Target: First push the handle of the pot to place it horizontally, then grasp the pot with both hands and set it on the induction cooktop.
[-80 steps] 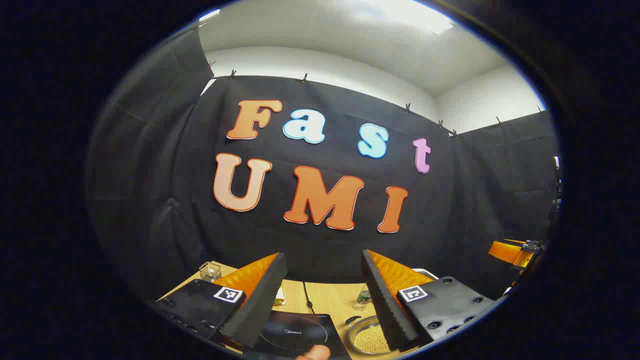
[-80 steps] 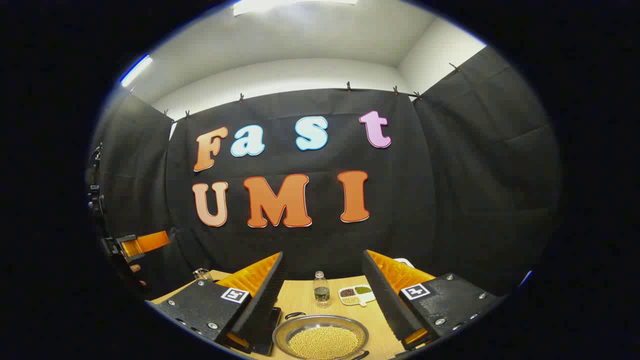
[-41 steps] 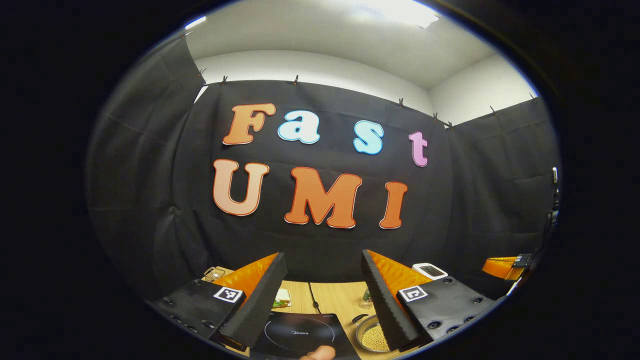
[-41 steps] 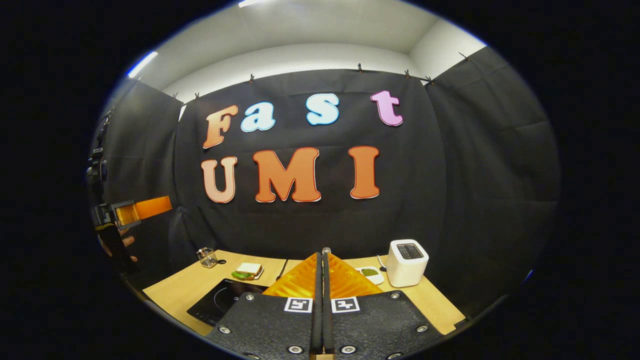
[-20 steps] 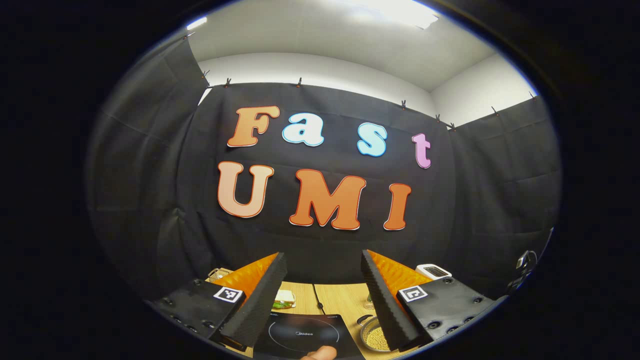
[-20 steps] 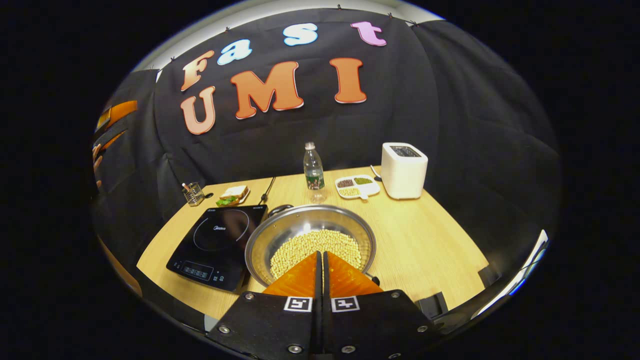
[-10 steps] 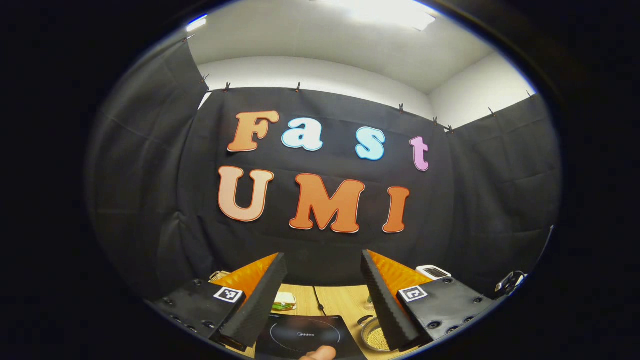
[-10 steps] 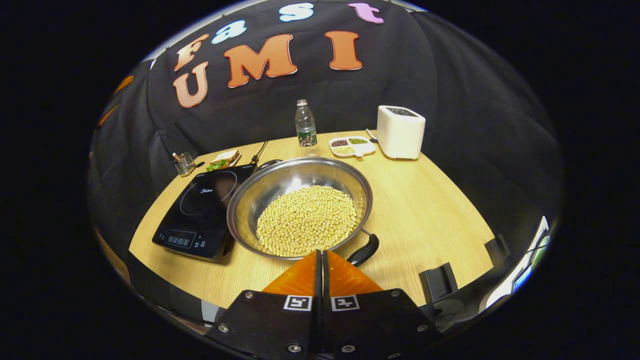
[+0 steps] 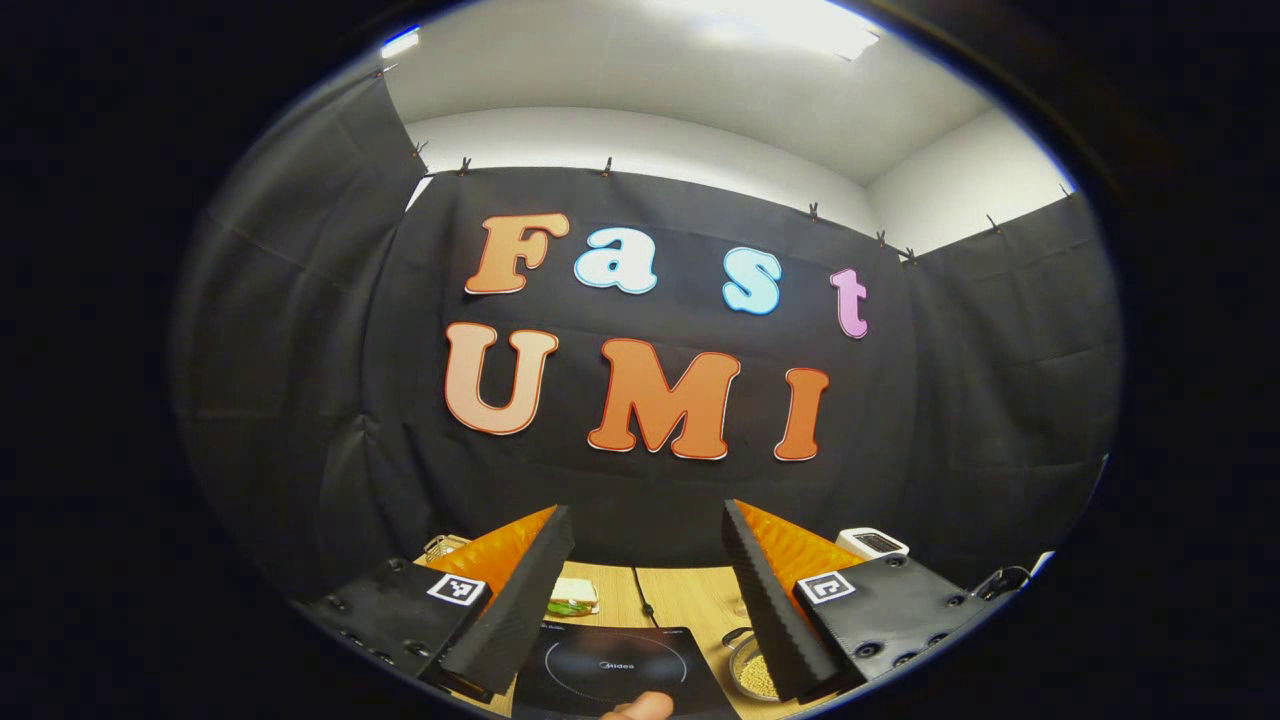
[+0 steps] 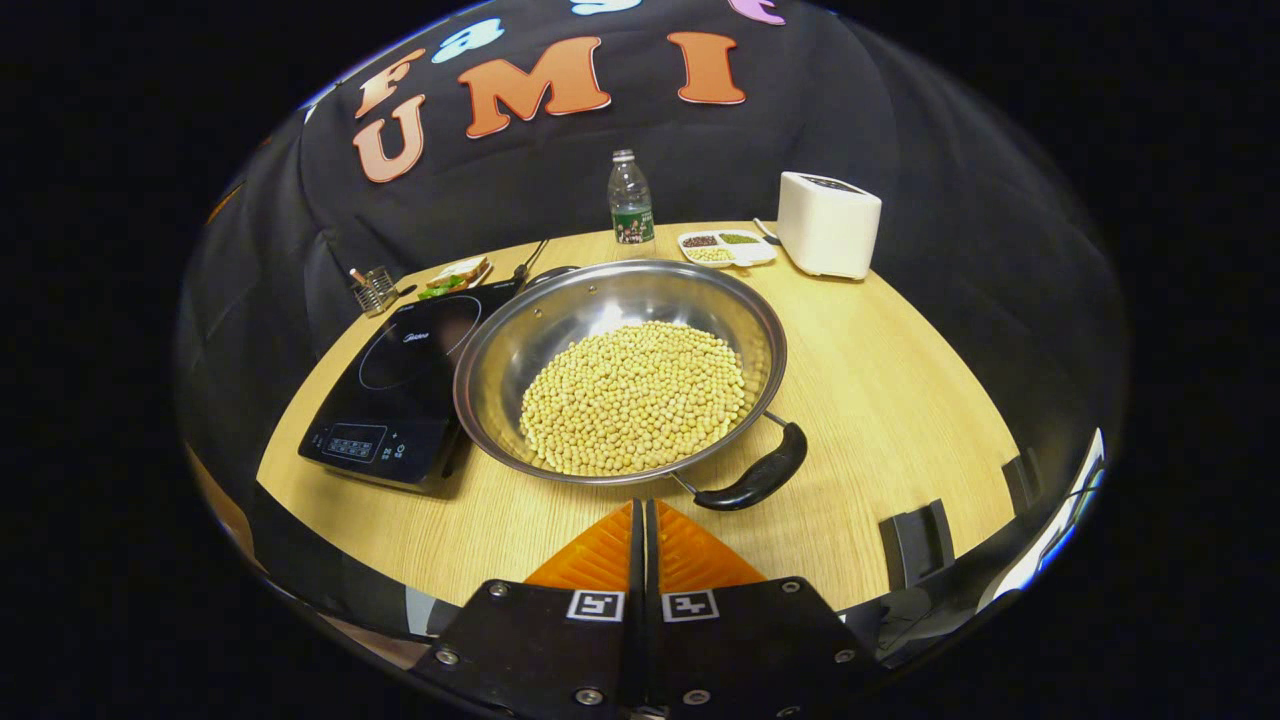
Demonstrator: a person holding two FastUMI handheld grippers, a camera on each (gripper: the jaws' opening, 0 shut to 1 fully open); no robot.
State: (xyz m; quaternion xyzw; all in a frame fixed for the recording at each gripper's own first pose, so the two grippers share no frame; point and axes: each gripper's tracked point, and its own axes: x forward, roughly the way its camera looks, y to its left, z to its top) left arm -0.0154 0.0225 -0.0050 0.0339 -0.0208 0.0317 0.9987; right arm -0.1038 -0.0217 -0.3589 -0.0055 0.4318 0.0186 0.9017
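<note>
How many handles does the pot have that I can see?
2. One black handle is at the pot's near rim, close to the right gripper. The other is at the far rim, partly hidden.

Left gripper view faces the wall; right gripper view overlooks the table.

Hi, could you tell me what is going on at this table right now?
A person holds a gripper in each hand over a wooden table. The right gripper is shut and empty, close to the near handle of a steel pot of beans, which sits beside the cooktop, not on it. The left gripper is open and held higher, holding nothing. The handle push looks about to begin.
</note>
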